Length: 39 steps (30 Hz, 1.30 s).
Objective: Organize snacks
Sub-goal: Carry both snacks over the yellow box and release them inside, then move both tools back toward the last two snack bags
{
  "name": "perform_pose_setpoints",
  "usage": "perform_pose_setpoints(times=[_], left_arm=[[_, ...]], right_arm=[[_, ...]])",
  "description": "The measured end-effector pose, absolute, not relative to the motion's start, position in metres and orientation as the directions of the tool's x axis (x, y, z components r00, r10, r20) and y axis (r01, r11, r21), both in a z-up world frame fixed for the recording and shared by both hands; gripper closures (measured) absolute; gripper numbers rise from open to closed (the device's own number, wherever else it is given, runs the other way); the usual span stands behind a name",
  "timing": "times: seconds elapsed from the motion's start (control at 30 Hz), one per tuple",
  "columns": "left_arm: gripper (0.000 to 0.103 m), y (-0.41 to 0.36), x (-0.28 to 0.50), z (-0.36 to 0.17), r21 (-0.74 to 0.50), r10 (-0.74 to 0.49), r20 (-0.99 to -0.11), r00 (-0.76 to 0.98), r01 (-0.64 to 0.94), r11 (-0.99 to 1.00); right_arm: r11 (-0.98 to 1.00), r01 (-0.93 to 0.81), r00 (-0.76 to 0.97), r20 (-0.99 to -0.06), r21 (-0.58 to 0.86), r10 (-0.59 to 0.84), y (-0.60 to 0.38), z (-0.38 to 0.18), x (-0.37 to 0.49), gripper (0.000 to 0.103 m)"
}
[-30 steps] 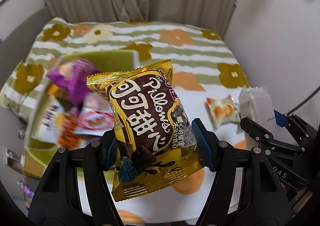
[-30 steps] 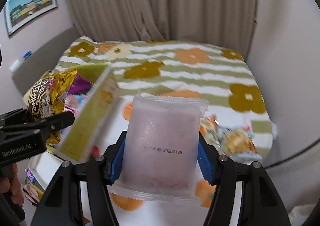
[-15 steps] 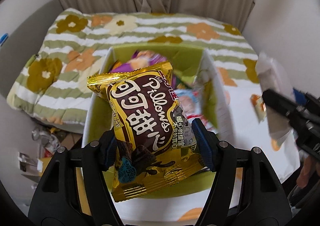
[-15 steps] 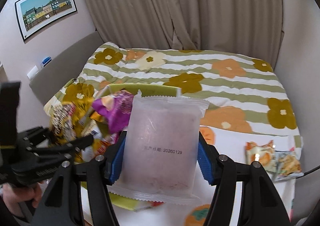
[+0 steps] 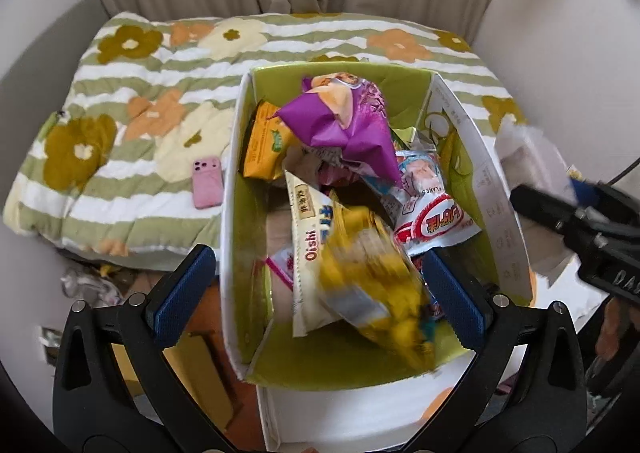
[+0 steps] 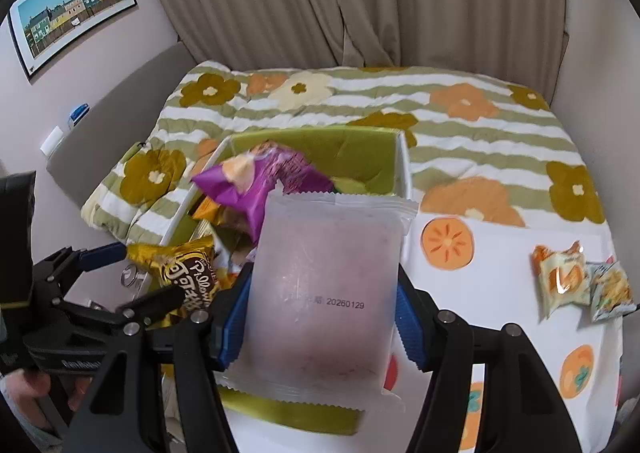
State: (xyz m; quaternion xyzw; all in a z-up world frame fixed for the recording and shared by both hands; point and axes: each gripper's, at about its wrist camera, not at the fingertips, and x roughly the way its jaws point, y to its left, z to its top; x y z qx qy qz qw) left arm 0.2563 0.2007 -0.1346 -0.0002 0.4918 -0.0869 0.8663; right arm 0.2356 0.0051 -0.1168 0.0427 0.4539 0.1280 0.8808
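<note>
A white box with a green lining (image 5: 236, 141) holds several snack packs, a purple bag (image 5: 344, 125) on top. My left gripper (image 5: 316, 289) is open above the box's near end. The gold chocolate pack (image 5: 376, 285) is blurred, falling free between its jaws into the box; it also shows in the right wrist view (image 6: 188, 273). My right gripper (image 6: 320, 313) is shut on a frosted pinkish pack (image 6: 320, 293), held just right of the box (image 6: 404, 173). It shows at the right edge of the left wrist view (image 5: 532, 157).
A pink phone (image 5: 207, 181) lies on the flowered quilt (image 5: 120, 101) left of the box. Two small orange-and-white snack packs (image 6: 580, 281) lie on the white persimmon-print cloth (image 6: 500, 253) at right. Clutter lies on the floor at lower left.
My left gripper has opened and let go of the gold pack, which drops into the box. The right gripper has moved closer to the box, still holding the frosted pack.
</note>
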Motion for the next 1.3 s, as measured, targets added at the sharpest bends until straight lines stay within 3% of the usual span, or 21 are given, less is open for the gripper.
perform_pose_setpoints(times=[0.23, 0.27, 0.37, 0.9, 1.2, 1.3], left_arm=[[0.000, 0.216, 0.254, -0.124, -0.118, -0.177, -0.830, 0.528, 0.144, 0.982], [0.000, 0.218, 0.254, -0.122, -0.123, -0.179, -0.827, 0.533, 0.140, 0.983], [0.000, 0.227, 0.254, -0.120, -0.131, -0.180, -0.822, 0.540, 0.129, 0.983], [0.000, 0.208, 0.254, -0.117, -0.119, -0.190, -0.818, 0.543, 0.163, 0.979], [0.000, 0.147, 0.261, -0.095, -0.075, -0.225, -0.798, 0.560, 0.277, 0.958], [0.000, 0.117, 0.265, -0.091, -0.059, -0.234, -0.794, 0.561, 0.312, 0.948]], right_arm=[[0.961, -0.186, 0.512, -0.815, 0.202, 0.271, 0.023, -0.128, 0.238, 0.042], [0.958, -0.191, 0.518, -0.808, 0.212, 0.282, 0.024, -0.126, 0.238, 0.039], [0.953, -0.204, 0.554, -0.776, 0.225, 0.301, 0.027, -0.118, 0.236, 0.009], [0.972, -0.104, 0.585, -0.777, 0.211, 0.231, 0.005, -0.114, 0.219, 0.009], [0.984, -0.019, 0.650, -0.745, 0.176, 0.146, -0.042, -0.090, 0.207, 0.009], [0.990, 0.024, 0.668, -0.739, 0.138, 0.087, -0.070, -0.084, 0.201, 0.000]])
